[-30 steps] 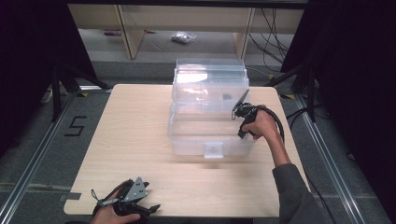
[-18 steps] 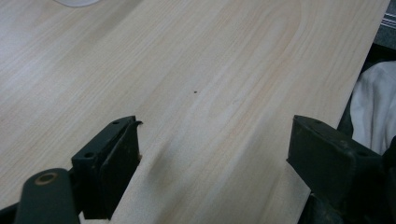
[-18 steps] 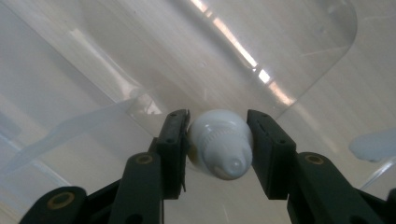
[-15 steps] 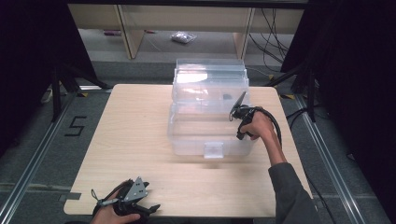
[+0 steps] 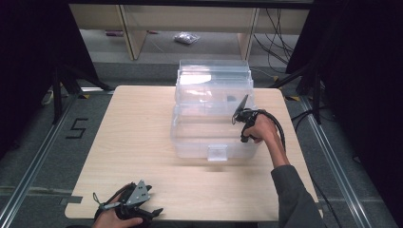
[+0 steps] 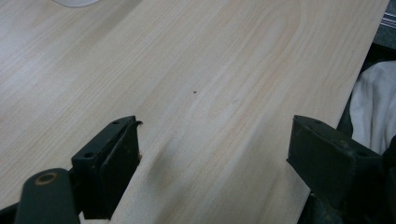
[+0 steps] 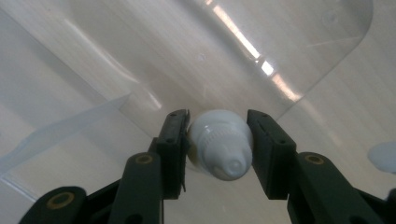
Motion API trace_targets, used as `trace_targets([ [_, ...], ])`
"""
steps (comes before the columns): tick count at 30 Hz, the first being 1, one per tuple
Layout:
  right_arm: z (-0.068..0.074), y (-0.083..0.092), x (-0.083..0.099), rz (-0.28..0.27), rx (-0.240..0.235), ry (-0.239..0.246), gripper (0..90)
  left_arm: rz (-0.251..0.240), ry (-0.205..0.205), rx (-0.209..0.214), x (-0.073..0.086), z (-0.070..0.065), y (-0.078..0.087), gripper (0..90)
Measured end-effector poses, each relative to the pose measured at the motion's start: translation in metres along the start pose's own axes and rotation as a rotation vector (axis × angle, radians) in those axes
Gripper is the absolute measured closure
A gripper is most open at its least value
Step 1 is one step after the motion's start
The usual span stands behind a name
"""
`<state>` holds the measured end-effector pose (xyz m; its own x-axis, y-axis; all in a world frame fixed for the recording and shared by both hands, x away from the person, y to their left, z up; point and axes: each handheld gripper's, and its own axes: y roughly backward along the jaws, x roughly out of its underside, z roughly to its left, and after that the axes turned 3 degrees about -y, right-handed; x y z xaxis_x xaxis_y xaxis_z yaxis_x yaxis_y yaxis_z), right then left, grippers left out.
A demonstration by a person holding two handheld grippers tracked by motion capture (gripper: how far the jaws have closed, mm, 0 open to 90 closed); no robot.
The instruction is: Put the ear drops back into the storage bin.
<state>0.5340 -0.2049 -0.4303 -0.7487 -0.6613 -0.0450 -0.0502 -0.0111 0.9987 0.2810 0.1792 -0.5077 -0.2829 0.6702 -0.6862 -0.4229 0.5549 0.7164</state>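
Note:
My right gripper (image 5: pixel 244 101) hangs over the right side of a clear plastic box (image 5: pixel 190 137) in the middle of the table, jaws pointing away from the person. In the right gripper view it (image 7: pixel 218 125) is shut on a small white bottle (image 7: pixel 220 151) with a ribbed cap and nozzle, one pad on each side, above the box's clear bottom (image 7: pixel 261 42). My left gripper (image 5: pixel 153 212) rests in the hand at the table's front left edge. Its jaws (image 6: pixel 217 127) stand wide open over bare wood, with nothing between them.
The box's clear lid (image 5: pixel 214 76) stands up at its back, and a latch (image 5: pixel 217 152) sits at its front. Another white thing (image 7: pixel 384 157) lies inside the box to the right. The wooden table (image 5: pixel 133 123) has bare room to the left and in front.

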Motion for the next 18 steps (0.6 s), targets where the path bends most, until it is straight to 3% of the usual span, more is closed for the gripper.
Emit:
trace_targets([
  [3,0.002,-0.002,0.000,0.010,-0.015,-0.023,60.0,-0.003,0.020,0.000,0.000,-0.001,0.000,16.3],
  [10,0.002,0.001,0.001,0.022,0.010,-0.012,59.5,-0.002,0.019,0.002,0.000,-0.001,0.000,16.3],
  [11,0.001,0.001,0.001,0.017,0.005,0.009,59.1,-0.001,0.018,0.002,0.000,-0.001,0.000,16.3],
  [12,0.003,0.003,0.003,0.011,0.008,-0.016,57.9,-0.001,0.018,0.003,0.000,-0.001,0.000,16.3],
  [13,0.003,0.005,0.003,0.010,-0.006,-0.017,57.3,0.000,0.016,0.003,0.000,-0.001,0.000,16.3],
  [14,0.002,0.007,0.003,0.006,0.013,0.004,56.5,-0.002,0.020,0.002,0.000,-0.001,-0.001,16.3],
  [15,0.003,0.009,0.005,-0.002,0.012,-0.022,55.6,-0.001,0.019,0.002,0.000,-0.001,-0.001,16.3],
  [16,0.001,0.011,0.005,-0.013,0.013,0.009,54.3,-0.001,0.018,0.005,0.000,-0.001,-0.001,16.3],
  [17,0.004,0.013,0.007,-0.021,0.013,-0.041,52.5,0.000,0.019,0.003,0.000,-0.001,-0.001,16.3],
  [18,0.004,0.014,0.008,-0.033,0.008,-0.040,50.9,0.001,0.019,0.004,0.000,-0.001,-0.001,16.3],
])
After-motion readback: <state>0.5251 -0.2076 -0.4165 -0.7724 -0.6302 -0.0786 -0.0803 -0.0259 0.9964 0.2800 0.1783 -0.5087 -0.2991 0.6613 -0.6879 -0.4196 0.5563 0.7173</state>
